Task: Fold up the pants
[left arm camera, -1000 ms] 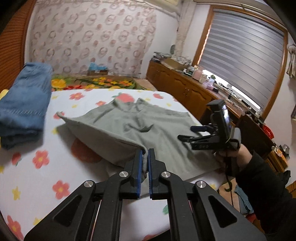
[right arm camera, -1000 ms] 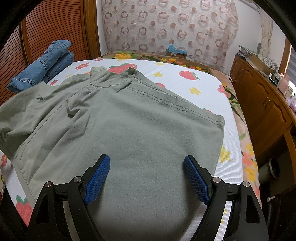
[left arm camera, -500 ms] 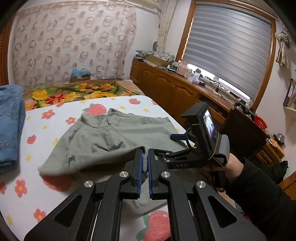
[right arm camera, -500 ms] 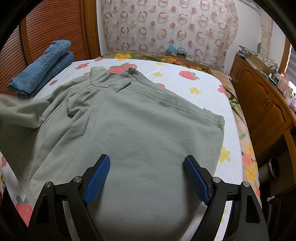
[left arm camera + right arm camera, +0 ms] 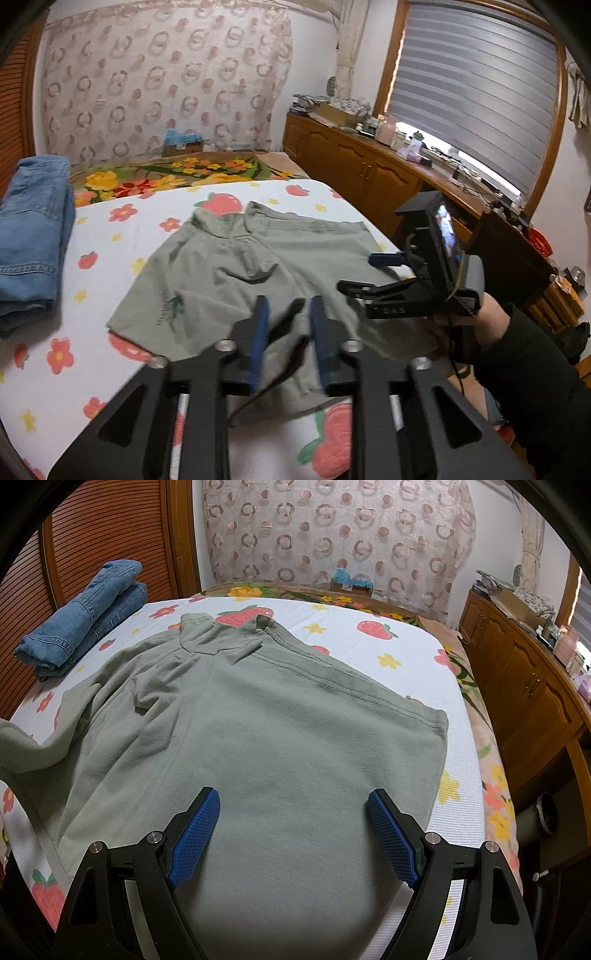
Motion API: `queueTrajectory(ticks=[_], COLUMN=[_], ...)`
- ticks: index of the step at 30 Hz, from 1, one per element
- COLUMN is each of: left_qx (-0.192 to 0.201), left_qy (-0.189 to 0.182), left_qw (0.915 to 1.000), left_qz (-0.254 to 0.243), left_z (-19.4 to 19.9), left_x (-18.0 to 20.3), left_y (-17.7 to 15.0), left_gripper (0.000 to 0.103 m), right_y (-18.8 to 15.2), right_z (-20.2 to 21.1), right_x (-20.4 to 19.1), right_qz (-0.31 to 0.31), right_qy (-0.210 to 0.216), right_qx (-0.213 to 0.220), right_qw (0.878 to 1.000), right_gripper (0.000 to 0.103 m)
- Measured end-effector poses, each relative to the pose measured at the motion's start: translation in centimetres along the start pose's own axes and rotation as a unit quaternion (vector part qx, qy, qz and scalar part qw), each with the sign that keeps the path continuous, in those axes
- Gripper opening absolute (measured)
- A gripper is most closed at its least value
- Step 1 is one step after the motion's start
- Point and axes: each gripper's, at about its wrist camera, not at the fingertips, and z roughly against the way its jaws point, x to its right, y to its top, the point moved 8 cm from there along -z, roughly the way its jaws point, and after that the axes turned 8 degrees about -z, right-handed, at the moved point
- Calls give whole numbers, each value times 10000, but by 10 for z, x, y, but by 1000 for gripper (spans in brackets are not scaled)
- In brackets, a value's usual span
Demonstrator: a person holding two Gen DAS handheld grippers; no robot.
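Observation:
Grey-green pants (image 5: 236,273) lie on the bed, one leg folded over toward the right side. In the left wrist view my left gripper (image 5: 286,321) stands open, its blue pads apart, with the released fabric edge dropping between and below them. My right gripper (image 5: 293,834) is wide open and empty, hovering low over the flat pants (image 5: 280,746) near the bed's front edge. The right gripper also shows in the left wrist view (image 5: 373,273), held by a hand in a dark sleeve. A lifted fold of the pants shows at the far left of the right wrist view.
Folded blue jeans (image 5: 33,236) sit at the bed's left side, also in the right wrist view (image 5: 85,613). The bed sheet (image 5: 122,236) has a fruit and flower print. A wooden cabinet (image 5: 369,177) runs along the right wall. A wooden slatted door (image 5: 92,528) stands behind the jeans.
My left gripper carried the pant leg rightward over the other leg, then opened and let the fabric go. The right gripper stayed open over the pants.

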Motion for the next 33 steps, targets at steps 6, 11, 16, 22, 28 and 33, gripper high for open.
queueTrajectory(ticks=[6, 11, 16, 22, 28, 33], left_qx=[6, 55, -84, -477, -734, -807], left_qy=[61, 86, 441, 606, 738, 706], left_qw=[9999, 9997, 9987, 9967, 9944, 9939], left_qz=[130, 234, 240, 256, 201, 249], left_z=[4, 11, 5, -18, -30, -33], left_x=[-17, -24, -36, -43, -45, -47], left_y=[-6, -15, -31, -56, -75, -86], left_gripper=[70, 82, 82, 82, 82, 82], right_y=[0, 0, 0, 0, 1, 1], right_z=[-1, -1, -1, -1, -2, -1], right_x=[0, 0, 0, 0, 0, 1], right_qz=[-6, -8, -8, -9, -9, -17], right_qy=[-1, -2, -3, -4, -5, -90], right_qx=[4, 5, 5, 6, 8, 30], right_qw=[10000, 10000, 10000, 10000, 10000, 10000], right_gripper=[84, 84, 84, 84, 84, 84])
